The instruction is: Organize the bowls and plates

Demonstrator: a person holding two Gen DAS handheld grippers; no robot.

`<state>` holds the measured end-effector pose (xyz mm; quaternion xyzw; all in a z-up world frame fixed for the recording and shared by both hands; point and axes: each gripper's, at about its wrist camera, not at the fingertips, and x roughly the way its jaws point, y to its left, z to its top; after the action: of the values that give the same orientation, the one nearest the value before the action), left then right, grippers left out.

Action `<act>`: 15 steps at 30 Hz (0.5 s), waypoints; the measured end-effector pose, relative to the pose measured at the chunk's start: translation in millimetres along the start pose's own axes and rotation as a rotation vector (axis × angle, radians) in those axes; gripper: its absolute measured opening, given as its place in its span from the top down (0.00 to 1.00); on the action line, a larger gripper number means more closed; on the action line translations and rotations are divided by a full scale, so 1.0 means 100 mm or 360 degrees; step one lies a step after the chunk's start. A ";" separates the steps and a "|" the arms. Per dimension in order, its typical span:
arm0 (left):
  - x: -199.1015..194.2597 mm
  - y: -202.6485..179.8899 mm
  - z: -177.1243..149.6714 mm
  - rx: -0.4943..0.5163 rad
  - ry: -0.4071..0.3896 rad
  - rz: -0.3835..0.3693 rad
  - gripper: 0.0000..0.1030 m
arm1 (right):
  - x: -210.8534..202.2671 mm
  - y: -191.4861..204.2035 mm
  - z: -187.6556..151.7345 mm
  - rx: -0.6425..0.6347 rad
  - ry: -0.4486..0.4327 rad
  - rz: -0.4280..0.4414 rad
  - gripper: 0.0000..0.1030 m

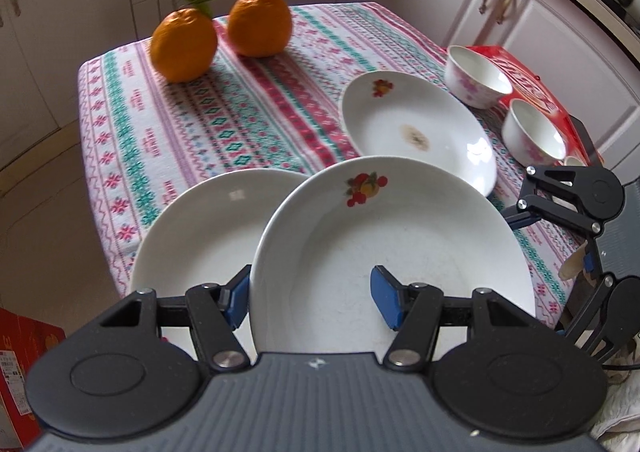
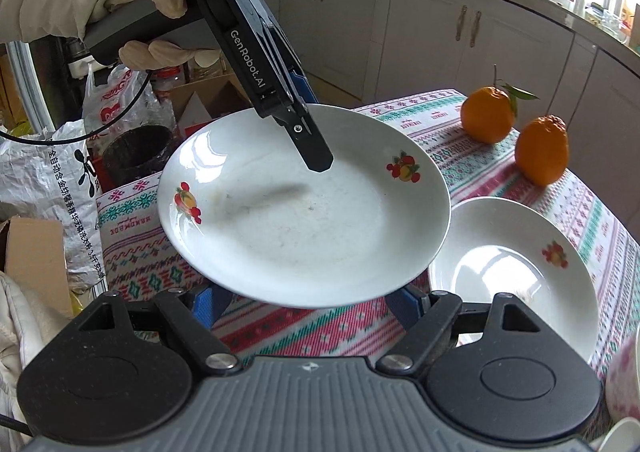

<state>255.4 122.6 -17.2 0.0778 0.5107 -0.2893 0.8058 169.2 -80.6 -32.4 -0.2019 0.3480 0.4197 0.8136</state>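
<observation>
A white plate with a fruit picture (image 1: pixel 392 252) is pinched at its near rim by the left gripper (image 1: pixel 310 300), one blue pad (image 1: pixel 384 298) on top and the other under the rim. In the right wrist view, the plate is seen held up above the table and tipped. The right gripper (image 2: pixel 306 304) is spread wide and nothing is held in it; its tips are partly hidden under the lifted plate.

A second plate (image 1: pixel 200 236) lies just to the left of the held one and lower down, on the striped cloth (image 1: pixel 240 111). It is probably meant as the bottom of the stack, so a short move left and down is needed. That plate sits close to the table's near edge, so little room is left there. A third plate (image 1: pixel 416 131) and two bowls (image 1: pixel 476 79) are found farther right. Two oranges (image 1: pixel 224 35) are well apart, at the back.
</observation>
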 end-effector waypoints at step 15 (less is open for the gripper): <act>0.10 0.26 0.01 -0.0075 -0.0021 0.0002 0.41 | 0.21 -0.03 0.20 0.0031 0.0057 0.0013 0.17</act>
<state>274.0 139.9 -29.8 0.0572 0.5122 -0.2772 0.8109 188.2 -58.4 -34.8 -0.2002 0.3672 0.4159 0.8075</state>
